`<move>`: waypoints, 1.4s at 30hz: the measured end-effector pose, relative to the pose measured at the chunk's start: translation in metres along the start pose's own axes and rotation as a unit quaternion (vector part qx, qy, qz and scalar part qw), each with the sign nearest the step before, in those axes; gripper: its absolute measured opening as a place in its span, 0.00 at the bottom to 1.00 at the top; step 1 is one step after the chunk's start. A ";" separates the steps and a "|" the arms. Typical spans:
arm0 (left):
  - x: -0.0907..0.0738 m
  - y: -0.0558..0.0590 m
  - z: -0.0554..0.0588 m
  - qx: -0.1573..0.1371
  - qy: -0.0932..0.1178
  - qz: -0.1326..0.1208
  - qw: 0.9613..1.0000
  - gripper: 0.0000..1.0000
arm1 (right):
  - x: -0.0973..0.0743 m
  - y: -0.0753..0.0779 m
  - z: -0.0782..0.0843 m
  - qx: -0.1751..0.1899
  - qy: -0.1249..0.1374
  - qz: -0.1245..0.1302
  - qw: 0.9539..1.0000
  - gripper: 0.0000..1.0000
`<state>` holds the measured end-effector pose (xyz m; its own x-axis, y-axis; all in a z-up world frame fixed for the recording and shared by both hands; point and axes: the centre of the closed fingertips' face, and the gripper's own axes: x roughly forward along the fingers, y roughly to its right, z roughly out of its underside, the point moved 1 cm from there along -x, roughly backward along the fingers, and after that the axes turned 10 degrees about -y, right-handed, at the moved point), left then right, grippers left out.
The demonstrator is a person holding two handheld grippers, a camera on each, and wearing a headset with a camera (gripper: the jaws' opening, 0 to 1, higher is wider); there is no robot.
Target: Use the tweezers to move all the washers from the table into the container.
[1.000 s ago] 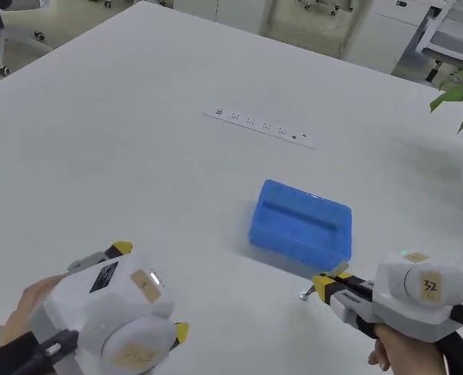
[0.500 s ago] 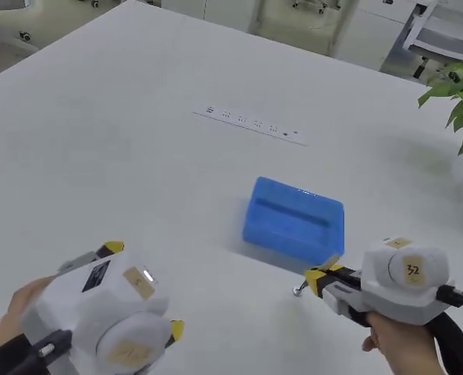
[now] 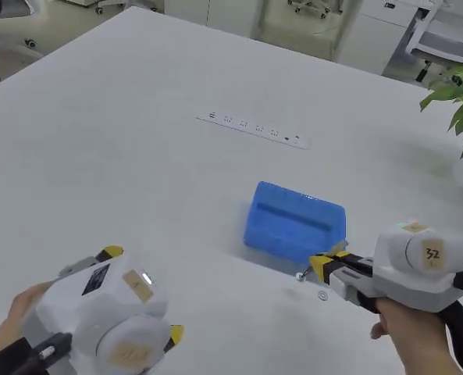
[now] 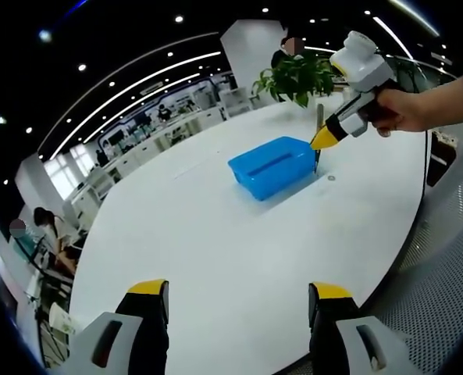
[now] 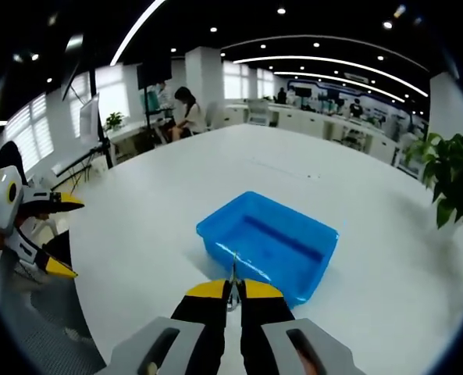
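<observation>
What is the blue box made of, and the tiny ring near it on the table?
The blue rectangular container looks like plastic: even colour, smooth, slightly glossy, with rounded moulded edges. The tiny round washer on the white table is probably metal, since it looks grey and shiny, but it is too small to be sure.

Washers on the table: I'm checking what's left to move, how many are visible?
1: a washer lies on the table beside the blue container, near the tweezers held in the right gripper. Others may be hidden at the tweezers' tip or in the container.
</observation>
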<state>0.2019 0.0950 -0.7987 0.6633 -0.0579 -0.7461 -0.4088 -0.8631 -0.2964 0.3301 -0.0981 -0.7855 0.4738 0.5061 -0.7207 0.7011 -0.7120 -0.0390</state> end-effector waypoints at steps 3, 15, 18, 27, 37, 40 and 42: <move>0.000 0.001 0.000 0.003 -0.002 0.000 1.000 0.74 | -0.006 0.002 -0.013 0.006 0.017 -0.001 1.000 0.01; 0.001 0.001 0.001 0.003 -0.006 0.002 1.000 0.74 | -0.004 0.029 -0.047 0.020 0.051 0.030 0.998 0.02; 0.002 0.002 0.002 0.006 -0.009 0.005 1.000 0.74 | 0.004 0.036 -0.048 0.015 0.048 0.043 0.998 0.02; 0.003 0.002 0.004 0.005 -0.014 0.004 1.000 0.74 | 0.027 0.044 -0.034 0.008 0.014 0.051 0.999 0.02; 0.005 0.002 0.006 0.004 -0.019 0.005 1.000 0.74 | 0.045 0.049 -0.020 0.013 -0.013 0.049 0.999 0.02; 0.005 0.002 0.006 0.002 -0.020 0.005 1.000 0.74 | 0.048 0.047 -0.018 0.024 -0.014 0.045 0.999 0.02; 0.005 0.001 0.006 0.001 -0.021 0.005 1.000 0.74 | 0.051 0.047 -0.015 0.019 -0.019 0.048 0.998 0.02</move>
<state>0.2008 0.0966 -0.8063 0.6326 -0.0446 -0.7732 -0.4154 -0.8621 -0.2901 0.3955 -0.0982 -0.8140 0.5172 0.4165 -0.7477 0.6321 -0.7749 0.0056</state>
